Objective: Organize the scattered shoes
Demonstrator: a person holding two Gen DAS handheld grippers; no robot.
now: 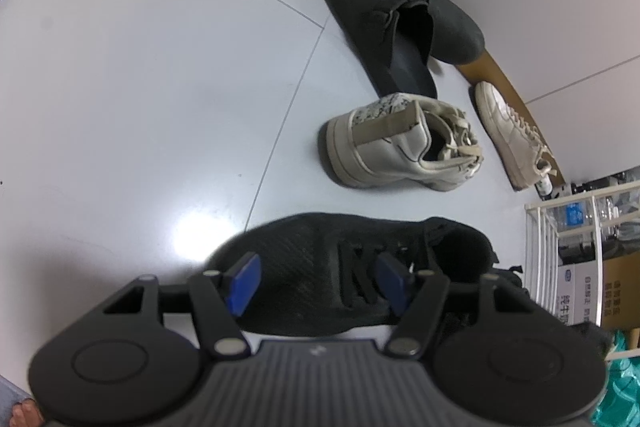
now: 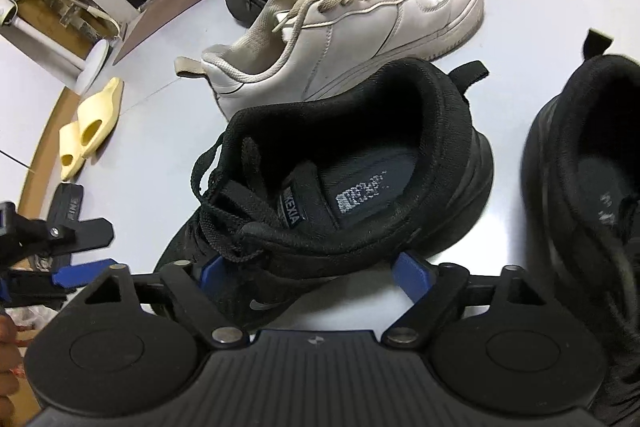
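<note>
A black lace-up sneaker lies on the pale floor with its toe toward the lower left of the right wrist view. My right gripper straddles its middle, a blue pad on each side close against the upper; I see no firm squeeze. In the left wrist view the same sneaker lies crosswise under my left gripper, which is open over the toe and laces. One of the left gripper's fingers shows just left of the toe. A second black sneaker stands to the right.
A white sneaker lies just beyond the black one and another by the wooden skirting. Dark grey shoes sit farther back, yellow slides off to the side. A white wire rack stands at the right.
</note>
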